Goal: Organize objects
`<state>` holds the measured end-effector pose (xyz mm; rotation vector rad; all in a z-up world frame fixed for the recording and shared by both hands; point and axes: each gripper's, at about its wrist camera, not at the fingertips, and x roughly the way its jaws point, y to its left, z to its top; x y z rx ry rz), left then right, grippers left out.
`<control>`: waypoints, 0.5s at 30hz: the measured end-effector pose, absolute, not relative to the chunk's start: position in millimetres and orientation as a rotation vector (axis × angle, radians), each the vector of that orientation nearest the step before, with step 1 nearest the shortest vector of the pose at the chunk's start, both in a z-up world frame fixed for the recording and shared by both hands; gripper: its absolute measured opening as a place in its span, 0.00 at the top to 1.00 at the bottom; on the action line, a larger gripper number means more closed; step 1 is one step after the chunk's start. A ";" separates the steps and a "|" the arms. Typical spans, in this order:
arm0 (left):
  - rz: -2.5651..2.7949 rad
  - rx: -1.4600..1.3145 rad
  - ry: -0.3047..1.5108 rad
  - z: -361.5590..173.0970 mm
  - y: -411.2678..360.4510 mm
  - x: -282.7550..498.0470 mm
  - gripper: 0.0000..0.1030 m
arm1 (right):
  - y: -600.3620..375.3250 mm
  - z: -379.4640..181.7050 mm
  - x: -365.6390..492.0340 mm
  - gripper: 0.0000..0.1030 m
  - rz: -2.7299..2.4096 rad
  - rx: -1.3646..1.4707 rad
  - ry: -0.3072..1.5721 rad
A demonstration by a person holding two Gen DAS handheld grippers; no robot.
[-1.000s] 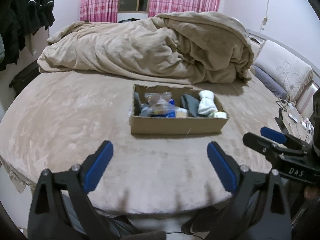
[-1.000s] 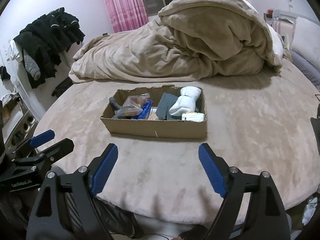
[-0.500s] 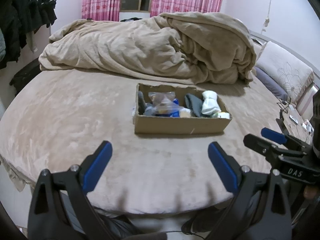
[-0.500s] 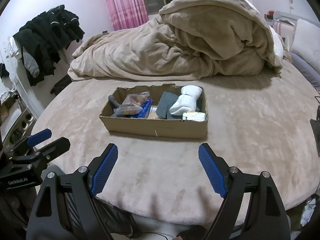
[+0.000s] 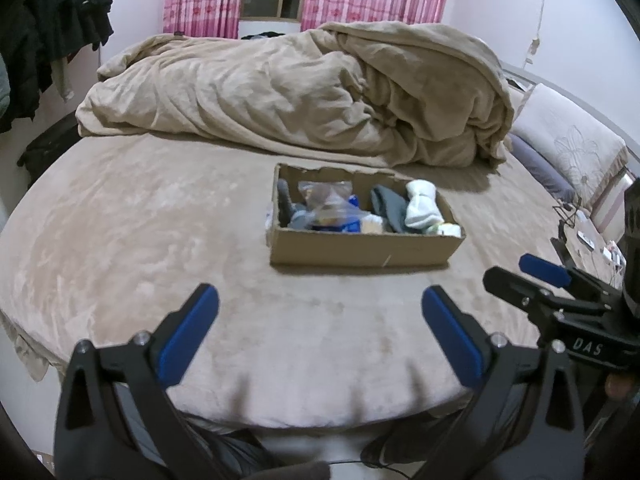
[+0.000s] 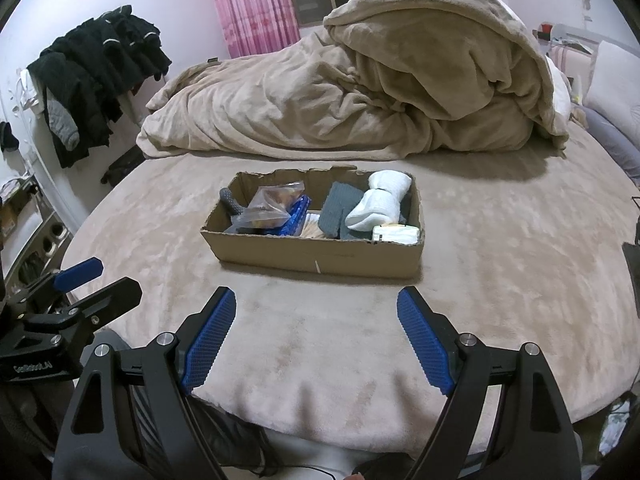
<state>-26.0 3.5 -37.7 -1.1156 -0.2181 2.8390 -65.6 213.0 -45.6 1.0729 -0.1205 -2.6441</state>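
Note:
A shallow cardboard box [image 5: 360, 249] [image 6: 316, 250] stands on the beige bed. It holds a rolled white sock [image 6: 380, 200] [image 5: 420, 206], a grey cloth [image 6: 338, 208], a clear plastic bag [image 6: 268, 208], a blue item [image 6: 296, 216], a dark handle [image 6: 232, 202] and a white packet [image 6: 396, 234]. My left gripper [image 5: 320, 308] is open and empty, short of the box over the bed's near edge. My right gripper [image 6: 316, 310] is open and empty, also short of the box. Each gripper shows at the side of the other's view.
A crumpled beige duvet [image 6: 360, 92] [image 5: 300, 92] is heaped behind the box. Dark clothes [image 6: 96, 80] hang at the left wall. Pillows [image 5: 568, 152] lie at the right. A bedside surface with small items [image 5: 588, 240] stands at the right.
Both grippers have risen and shifted slightly, so the box sits a little more centred in both views. Both stay open and empty.

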 end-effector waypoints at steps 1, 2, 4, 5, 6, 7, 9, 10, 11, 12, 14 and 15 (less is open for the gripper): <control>2.840 -1.116 -0.222 -37.6 3.3 -26.1 0.01 | 213.0 -45.6 -65.4 0.17 -2.645 1.072 -0.120; 2.841 -1.115 -0.224 -37.6 3.1 -25.8 0.01 | 213.0 -45.7 -65.5 0.17 -2.644 1.072 -0.121; 2.839 -1.116 -0.225 -37.5 3.7 -25.5 0.01 | 212.9 -45.5 -65.5 0.17 -2.644 1.073 -0.120; 2.838 -1.118 -0.227 -37.6 3.8 -25.4 0.01 | 213.0 -45.4 -65.5 0.17 -2.645 1.073 -0.120; 2.838 -1.119 -0.227 -37.3 3.6 -25.8 0.01 | 213.0 -45.2 -65.6 0.17 -2.645 1.072 -0.122; 2.838 -1.117 -0.225 -37.4 3.5 -25.8 0.01 | 213.0 -45.2 -65.4 0.17 -2.645 1.072 -0.120; 2.838 -1.119 -0.227 -37.5 3.4 -25.8 0.01 | 212.9 -44.9 -65.3 0.17 -2.649 1.069 -0.113; 2.838 -1.120 -0.228 -37.4 3.6 -25.6 0.01 | 213.4 -44.4 -65.2 0.17 -2.650 1.066 -0.112; 2.836 -1.119 -0.227 -37.2 3.4 -25.5 0.01 | 213.9 -44.3 -65.5 0.17 -2.649 1.066 -0.114; 2.838 -1.117 -0.227 -37.1 3.4 -25.4 0.01 | 214.6 -44.2 -65.9 0.17 -2.649 1.067 -0.117; 2.838 -1.114 -0.230 -37.3 2.8 -24.5 0.01 | 214.8 -43.9 -65.8 0.17 -2.651 1.066 -0.114; 2.837 -1.114 -0.230 -37.6 3.1 -24.2 0.01 | 215.7 -43.7 -65.7 0.17 -2.652 1.065 -0.116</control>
